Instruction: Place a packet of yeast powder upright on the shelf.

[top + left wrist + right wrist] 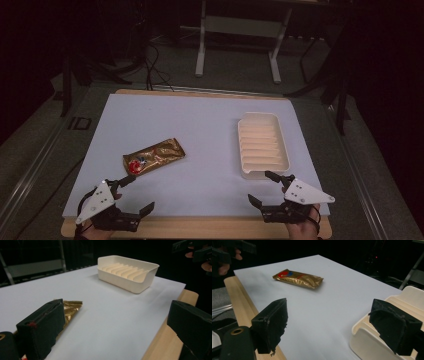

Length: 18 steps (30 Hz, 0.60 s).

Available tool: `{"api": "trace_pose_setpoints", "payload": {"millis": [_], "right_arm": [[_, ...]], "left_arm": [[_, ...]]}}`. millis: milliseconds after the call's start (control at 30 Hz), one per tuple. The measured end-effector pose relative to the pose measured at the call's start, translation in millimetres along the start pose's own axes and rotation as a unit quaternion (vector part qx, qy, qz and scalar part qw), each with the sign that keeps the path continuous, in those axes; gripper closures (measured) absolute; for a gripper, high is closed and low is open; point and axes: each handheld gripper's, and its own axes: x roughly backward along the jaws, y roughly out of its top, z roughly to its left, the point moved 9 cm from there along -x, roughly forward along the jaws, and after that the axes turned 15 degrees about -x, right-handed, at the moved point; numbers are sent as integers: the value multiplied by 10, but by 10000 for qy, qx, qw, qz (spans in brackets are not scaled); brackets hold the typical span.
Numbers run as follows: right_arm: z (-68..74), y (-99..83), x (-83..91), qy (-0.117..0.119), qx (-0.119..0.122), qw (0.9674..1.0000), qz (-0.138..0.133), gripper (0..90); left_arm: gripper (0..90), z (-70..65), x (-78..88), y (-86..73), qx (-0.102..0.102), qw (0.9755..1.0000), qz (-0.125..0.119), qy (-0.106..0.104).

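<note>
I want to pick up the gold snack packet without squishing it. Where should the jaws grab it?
Probably by its plain gold end, away from the red picture. The gold packet lies flat and slanted on the white sheet, so come from above with the left gripper, open and nearest, and pinch across the narrow width.

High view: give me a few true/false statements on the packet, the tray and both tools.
1. The gold packet lies inside the ribbed tray. False: it lies on the white sheet, to the tray's left and apart from it.
2. The left tool is open with nothing between its jaws. True.
3. The right tool is clamped on the tray. False: its jaws are open; one sits by the tray's near end.
4. The tray holds nothing. True.
5. The packet has a red patch at one end. True.
</note>
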Motion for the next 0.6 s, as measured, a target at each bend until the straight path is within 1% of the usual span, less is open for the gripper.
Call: {"api": "trace_pose_setpoints", "payload": {"millis": [33,67,100,133,167,267,333,400,500,567,600], "right_arm": [[12,8,10,28,-5,10000,-8,143],[23,17,17,37,5,10000,-15,143],[27,19,23,24,6,10000,-14,143],[39,23,26,73,14,10000,-11,143],[53,25,26,125,-1,9999,2,143],[86,31,24,179,30,9998,10,140],[99,41,26,151,72,9999,-21,139],[116,49,32,196,51,9998,-45,127],[126,68,41,236,26,9997,-97,122],[121,82,43,195,7,9997,-122,108],[118,92,46,178,-12,9997,-163,108]], "left_arm": [[24,-2,2,4,54,9999,112,-34],[23,-2,5,9,74,9998,167,-25],[24,-7,8,26,122,9998,170,-72],[24,-19,7,42,187,9995,172,-176],[24,-28,6,55,199,9992,170,-309],[23,-2,-3,136,36,9989,139,-457],[23,25,-8,183,-13,9987,123,-490],[23,64,-19,219,-69,9987,132,-490],[23,137,-52,257,-50,9987,152,-482],[23,202,-80,283,-70,9990,165,-417],[23,229,-97,298,-46,9989,162,-436]]}}
